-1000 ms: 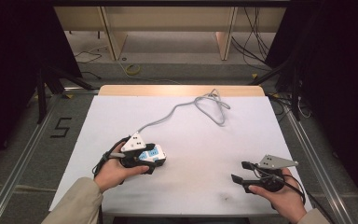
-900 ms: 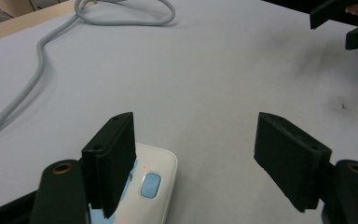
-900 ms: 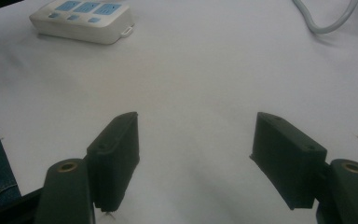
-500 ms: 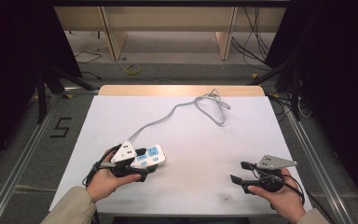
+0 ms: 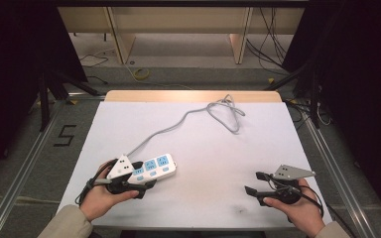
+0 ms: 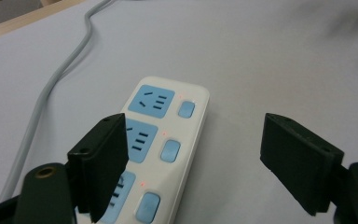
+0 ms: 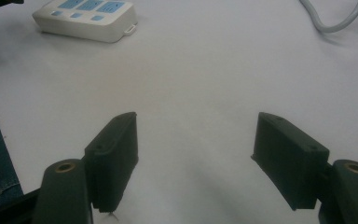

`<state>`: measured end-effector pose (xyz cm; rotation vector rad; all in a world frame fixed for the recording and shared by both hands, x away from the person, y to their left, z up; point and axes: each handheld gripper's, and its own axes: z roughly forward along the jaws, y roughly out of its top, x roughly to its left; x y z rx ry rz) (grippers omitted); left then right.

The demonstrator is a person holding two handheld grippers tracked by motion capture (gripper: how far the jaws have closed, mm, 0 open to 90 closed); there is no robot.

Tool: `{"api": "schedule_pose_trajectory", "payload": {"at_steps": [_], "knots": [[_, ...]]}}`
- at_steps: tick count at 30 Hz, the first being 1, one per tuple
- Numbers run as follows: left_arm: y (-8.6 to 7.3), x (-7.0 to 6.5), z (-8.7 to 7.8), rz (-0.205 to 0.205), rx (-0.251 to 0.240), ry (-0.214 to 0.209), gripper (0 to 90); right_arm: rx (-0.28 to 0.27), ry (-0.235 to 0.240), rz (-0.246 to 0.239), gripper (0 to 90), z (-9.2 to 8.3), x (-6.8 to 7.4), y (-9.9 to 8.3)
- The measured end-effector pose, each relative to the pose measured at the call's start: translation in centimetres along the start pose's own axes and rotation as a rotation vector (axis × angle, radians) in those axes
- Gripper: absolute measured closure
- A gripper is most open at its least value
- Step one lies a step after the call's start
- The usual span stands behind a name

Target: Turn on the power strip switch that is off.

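No task on file, so I judge progress only loosely. Power strip [image 5: 154, 166] lies near the table's [image 5: 278, 129] front left, ungrasped. My left gripper [image 6: 193, 165] is spread at its near end; right gripper [image 7: 196, 158] spread over bare table, well apart. Any grasp remains undone

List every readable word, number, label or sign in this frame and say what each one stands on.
"5": a dark numeral marked on the floor left of the table.
Power strip: no brand or lettering can be read on it; its blue sockets and switches bear no text.
Left gripper and right gripper, both open: no markings legible.
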<state>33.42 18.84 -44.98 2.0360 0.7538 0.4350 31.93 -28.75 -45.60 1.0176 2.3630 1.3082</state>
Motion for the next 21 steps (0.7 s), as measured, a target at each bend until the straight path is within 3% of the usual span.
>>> {"api": "schedule_pose_trajectory", "payload": {"at_steps": [7,21], "knots": [[-0.70,0.43,-0.56,-0.010,0.020,0.025,21.0,0.001,0.002,0.000,30.9,0.00,0.02,0.00],[-0.64,0.38,-0.33,0.020,0.043,0.038,20.0,-0.001,0.004,0.001,30.9,-0.18,-0.01,0.00]]}}
